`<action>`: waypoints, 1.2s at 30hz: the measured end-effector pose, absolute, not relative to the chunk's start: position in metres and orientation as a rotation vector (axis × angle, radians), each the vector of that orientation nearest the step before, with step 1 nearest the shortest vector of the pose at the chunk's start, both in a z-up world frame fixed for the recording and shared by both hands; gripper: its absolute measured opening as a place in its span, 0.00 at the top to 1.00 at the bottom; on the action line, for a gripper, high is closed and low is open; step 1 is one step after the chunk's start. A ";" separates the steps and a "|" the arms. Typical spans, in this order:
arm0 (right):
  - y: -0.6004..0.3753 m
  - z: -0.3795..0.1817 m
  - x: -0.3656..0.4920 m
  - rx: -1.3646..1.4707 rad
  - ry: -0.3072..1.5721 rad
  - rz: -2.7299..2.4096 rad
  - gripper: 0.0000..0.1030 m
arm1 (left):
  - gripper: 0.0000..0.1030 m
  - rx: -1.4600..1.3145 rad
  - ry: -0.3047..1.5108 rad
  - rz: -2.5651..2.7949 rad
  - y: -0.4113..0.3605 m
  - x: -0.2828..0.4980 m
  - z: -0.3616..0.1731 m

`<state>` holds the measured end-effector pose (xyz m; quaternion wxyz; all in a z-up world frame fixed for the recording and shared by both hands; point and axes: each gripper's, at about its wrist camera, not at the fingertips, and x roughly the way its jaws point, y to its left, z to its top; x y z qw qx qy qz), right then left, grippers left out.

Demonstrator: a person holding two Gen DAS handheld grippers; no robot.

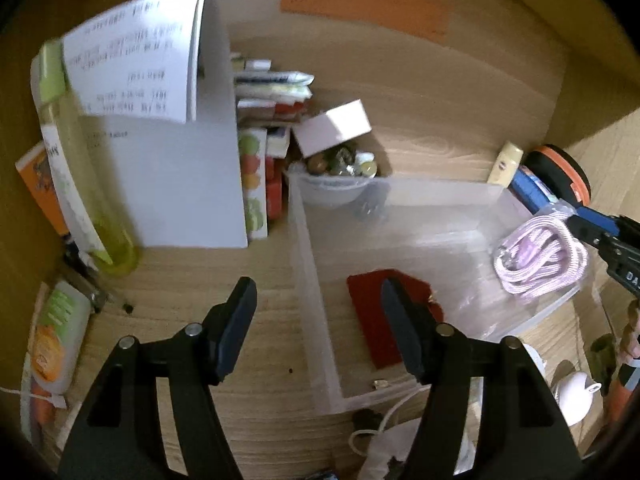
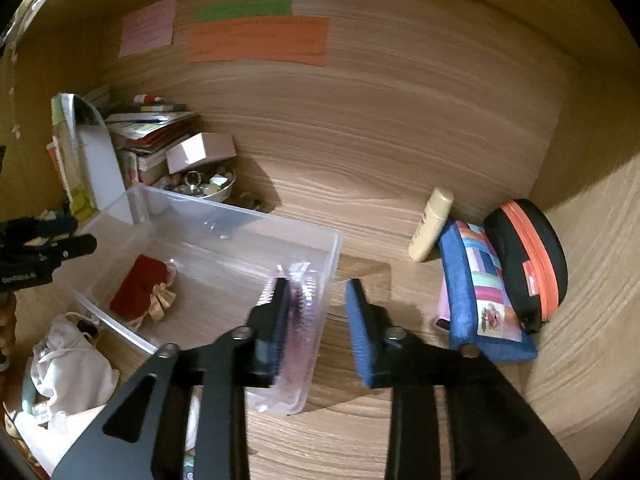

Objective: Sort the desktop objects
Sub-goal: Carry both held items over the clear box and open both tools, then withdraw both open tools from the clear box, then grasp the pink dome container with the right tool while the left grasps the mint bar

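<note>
Two grippers hang over the clear plastic bin (image 1: 400, 216) mid-drop-off: the left gripper (image 1: 318, 330), jaws wide and empty, above the red pouch (image 1: 374, 328) inside, and the right gripper (image 2: 318, 328), part-open, beside the bagged pink cable (image 1: 540, 256) on the bin's rim (next, likely, fetching another item).

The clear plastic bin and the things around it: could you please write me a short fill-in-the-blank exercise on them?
1. The pouch lying inside the clear bin is ___ in colour.
2. The largest paper note on the back wall is ___.
3. The jaws of the left gripper and the right gripper both stand ___.

Missing words: red; orange; open.
</note>
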<state>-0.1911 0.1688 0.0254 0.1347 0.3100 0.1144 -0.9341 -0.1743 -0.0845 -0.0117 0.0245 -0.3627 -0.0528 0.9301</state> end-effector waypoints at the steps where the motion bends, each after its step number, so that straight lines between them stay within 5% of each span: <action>1: 0.171 0.025 -0.190 0.901 0.323 -2.715 0.66 | 0.37 -1.131 -0.180 2.870 -0.086 -0.174 -0.013; 13: 0.183 0.043 -0.159 0.858 0.284 -2.748 0.29 | 0.28 -1.036 -0.140 2.873 -0.073 -0.143 0.009; 16: 0.182 0.051 -0.141 0.807 0.308 -2.762 0.20 | 0.18 -0.988 -0.124 2.877 -0.068 -0.127 0.019; 18: 0.181 0.053 -0.131 0.784 0.316 -2.756 0.19 | 0.11 -0.962 -0.111 2.892 -0.066 -0.117 0.024; 36: 0.180 0.009 -0.056 0.850 0.257 -2.678 0.15 | 0.08 -1.081 0.000 2.924 -0.074 -0.032 -0.002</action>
